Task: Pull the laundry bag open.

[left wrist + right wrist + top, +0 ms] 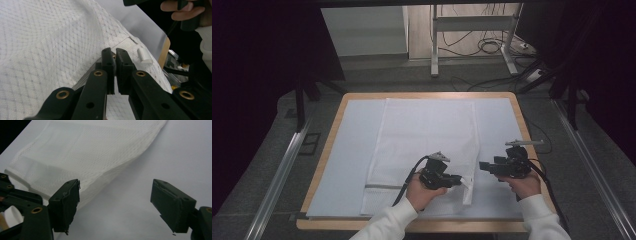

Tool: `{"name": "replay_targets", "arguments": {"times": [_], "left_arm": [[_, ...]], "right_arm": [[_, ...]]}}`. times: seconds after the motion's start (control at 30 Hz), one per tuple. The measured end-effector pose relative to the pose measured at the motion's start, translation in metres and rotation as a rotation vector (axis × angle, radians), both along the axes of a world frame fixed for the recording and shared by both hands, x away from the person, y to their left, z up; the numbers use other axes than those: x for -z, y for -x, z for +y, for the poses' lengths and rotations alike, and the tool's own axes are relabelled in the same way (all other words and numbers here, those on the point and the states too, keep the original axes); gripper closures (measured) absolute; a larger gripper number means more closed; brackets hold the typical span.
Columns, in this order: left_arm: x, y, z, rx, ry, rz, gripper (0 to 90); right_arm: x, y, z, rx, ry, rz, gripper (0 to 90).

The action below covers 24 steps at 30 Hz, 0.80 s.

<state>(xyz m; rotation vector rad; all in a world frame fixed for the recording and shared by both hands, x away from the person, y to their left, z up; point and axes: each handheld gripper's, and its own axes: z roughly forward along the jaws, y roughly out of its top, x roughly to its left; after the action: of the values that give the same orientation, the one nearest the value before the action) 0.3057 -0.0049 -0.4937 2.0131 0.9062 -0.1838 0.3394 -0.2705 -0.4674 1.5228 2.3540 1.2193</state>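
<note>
You are at the zipper step on the mesh laundry bag (422, 145): your left gripper (455, 179) is pinched shut on what looks like the zipper pull (114, 56) at the bag's near right corner, the two black jaws pressed together with a glint of brass between them, though the pull itself is mostly hidden by the jaws. Your right gripper (483, 166) hangs just beside that corner with its jaws spread wide and nothing between them, over the bare white sheet (155, 152) that covers the table (331, 134). The next move, as I judge it, calls for you to bring the right gripper in and pin the bag's edge near the corner, so that the mesh does not bunch or drag when the left pulls the slider along the zipper line (384, 186). Keep the pull in line with the zipper, low and steady. The bag is a white, fine diamond-patterned net, lying flat and lengthwise in the middle of the table, with a denser fabric band along its near end and a small white tab (144, 55) by the corner.
</note>
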Motion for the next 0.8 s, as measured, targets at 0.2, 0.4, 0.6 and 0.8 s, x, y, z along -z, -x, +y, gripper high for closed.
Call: {"name": "replay_targets", "arguments": {"times": [0.2, 0.4, 0.6, 0.8], "left_arm": [[0.001, 0.001, -0.003, 0.006, -0.006, -0.001, 86.7], [0.001, 0.000, -0.003, 0.002, -0.004, 0.000, 86.6], [0.001, 0.001, -0.004, 0.001, -0.009, -0.001, 86.7], [0.003, 0.001, -0.008, 0.006, -0.011, -0.003, 86.6]], "right_arm": [[0.004, -0.001, 0.006, -0.014, -0.045, 0.043, 23.6], [0.006, -0.001, 0.010, -0.015, -0.067, 0.064, 24.7], [0.010, -0.001, 0.014, -0.015, -0.062, 0.081, 25.4], [0.015, -0.002, 0.018, -0.009, -0.042, 0.083, 27.0]]}}
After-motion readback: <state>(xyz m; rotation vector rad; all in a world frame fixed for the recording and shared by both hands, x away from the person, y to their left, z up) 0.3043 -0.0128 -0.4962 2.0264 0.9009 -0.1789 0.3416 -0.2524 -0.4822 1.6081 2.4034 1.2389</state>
